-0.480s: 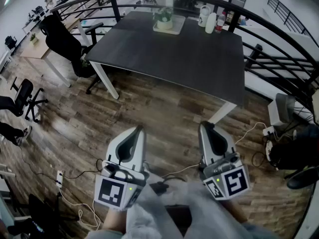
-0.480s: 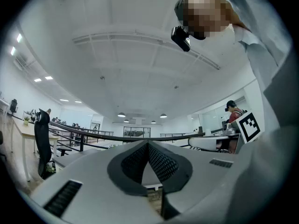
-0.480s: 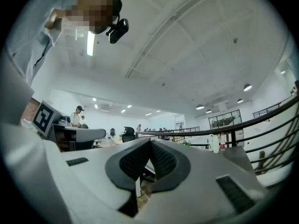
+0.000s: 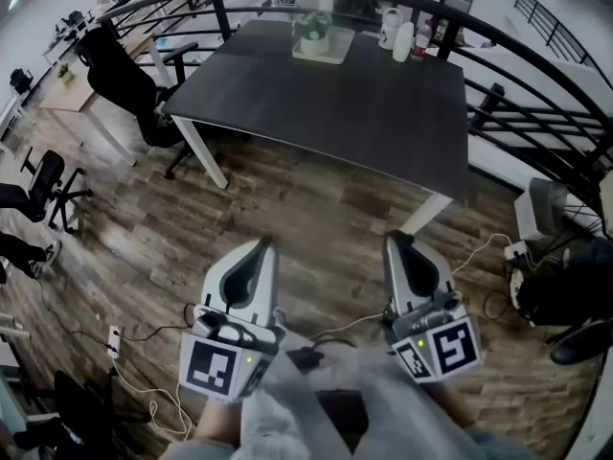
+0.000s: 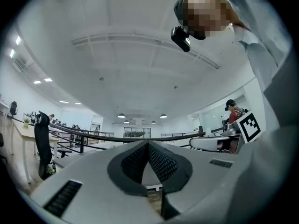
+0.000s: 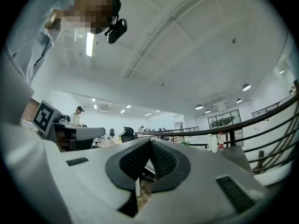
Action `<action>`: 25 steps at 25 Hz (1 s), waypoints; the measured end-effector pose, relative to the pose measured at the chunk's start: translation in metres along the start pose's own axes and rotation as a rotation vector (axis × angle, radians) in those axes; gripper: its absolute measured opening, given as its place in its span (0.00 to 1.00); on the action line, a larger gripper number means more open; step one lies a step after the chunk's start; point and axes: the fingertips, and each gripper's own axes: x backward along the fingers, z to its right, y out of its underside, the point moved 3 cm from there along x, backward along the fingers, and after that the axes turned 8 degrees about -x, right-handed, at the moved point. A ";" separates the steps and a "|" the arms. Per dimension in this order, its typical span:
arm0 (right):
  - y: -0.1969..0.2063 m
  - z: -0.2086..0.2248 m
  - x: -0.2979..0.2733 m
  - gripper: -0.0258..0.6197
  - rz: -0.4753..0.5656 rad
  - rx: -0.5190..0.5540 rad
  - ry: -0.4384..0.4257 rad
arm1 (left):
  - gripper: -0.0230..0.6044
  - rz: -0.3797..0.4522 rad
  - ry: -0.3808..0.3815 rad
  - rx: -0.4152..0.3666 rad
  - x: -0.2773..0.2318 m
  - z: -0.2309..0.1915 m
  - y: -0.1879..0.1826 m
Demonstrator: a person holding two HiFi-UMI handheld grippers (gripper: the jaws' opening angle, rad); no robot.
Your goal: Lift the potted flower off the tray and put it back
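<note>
The potted flower (image 4: pixel 314 33) stands on a pale tray (image 4: pixel 327 50) at the far edge of the dark table (image 4: pixel 335 94), well away from both grippers. My left gripper (image 4: pixel 265 246) is held low over the wooden floor, jaws shut with nothing between them; its own view shows the pads (image 5: pixel 148 146) meeting at the tips. My right gripper (image 4: pixel 396 241) hangs beside it, also shut and empty, its tips (image 6: pixel 150 143) touching. Both point level toward the table.
A white jug (image 4: pixel 390 29) and bottles (image 4: pixel 404 42) stand at the table's far right. A black office chair (image 4: pixel 124 80) sits left of the table. A curved black railing (image 4: pixel 536 75) runs behind and right. Cables (image 4: pixel 144 391) trail on the floor.
The view has shifted slightly; the table and both grippers sit almost where they were. Both grippers remain shut.
</note>
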 end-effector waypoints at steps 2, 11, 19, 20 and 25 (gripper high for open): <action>0.001 0.000 0.003 0.04 -0.004 0.002 -0.009 | 0.03 0.017 -0.010 -0.007 0.001 0.001 -0.003; 0.003 0.000 0.016 0.04 -0.010 0.016 -0.028 | 0.03 -0.022 -0.056 0.024 0.013 0.004 0.001; 0.003 0.003 0.025 0.04 -0.002 0.040 -0.002 | 0.03 0.004 -0.057 0.004 0.013 0.003 -0.005; 0.004 0.004 0.025 0.04 -0.002 0.036 0.004 | 0.03 -0.007 -0.055 0.003 0.013 0.003 -0.003; 0.009 0.012 0.012 0.04 -0.009 0.025 0.022 | 0.03 0.038 -0.040 0.008 -0.002 -0.004 -0.006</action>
